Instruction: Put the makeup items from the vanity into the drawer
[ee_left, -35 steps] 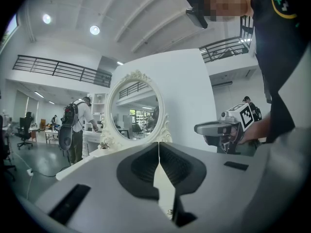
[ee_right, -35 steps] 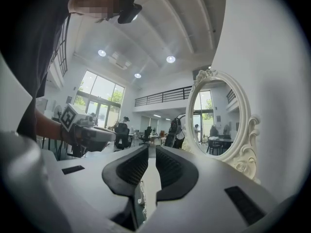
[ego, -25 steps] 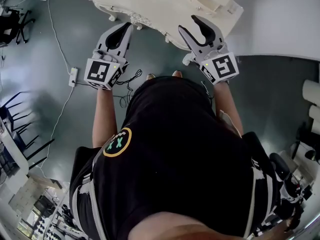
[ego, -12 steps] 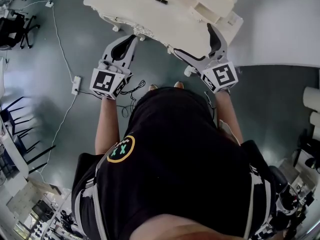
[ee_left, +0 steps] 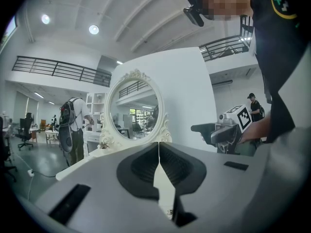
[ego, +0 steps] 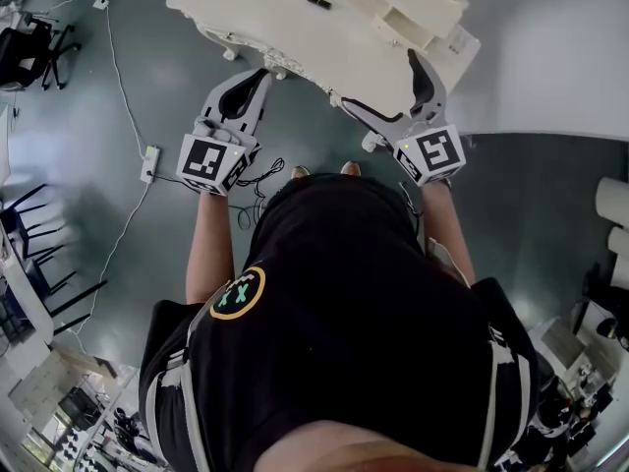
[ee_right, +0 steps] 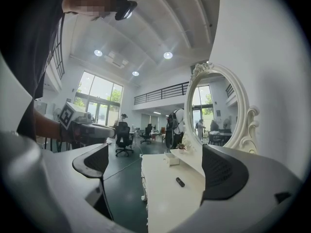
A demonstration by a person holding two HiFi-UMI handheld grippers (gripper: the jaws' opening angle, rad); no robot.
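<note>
1. The left gripper (ego: 257, 77) has its jaws pressed together with nothing in them. The left gripper view shows the two dark pads meeting right down the middle.
2. It's held out level over the grey floor (ego: 138, 77), with the tips just beside the carved near edge of the white vanity (ego: 285, 28).
3. The right gripper (ego: 378, 79) has just been opening and now its jaws are spread really wide. Nothing's clamped, and the pads aren't touching anything.
4. That one sits at the vanity's near edge, well to the right of the other.
5. The only makeup item I can make out is a small dark tube (ee_right: 180, 181) lying flat on the bare vanity top. In the right gripper view it shows up in the gap between the open jaws, but it's farther back on the table and well apart from them.
6. An oval mirror (ee_right: 216, 106) in a frilly white frame stands at the back of the vanity.
7. A small white open box (ee_right: 171, 159) sits on the top, farther along than the tube. Can't tell whether it's the drawer.
8. A power strip (ego: 145, 155) with a cable lies on the floor, left of the left gripper.
</note>
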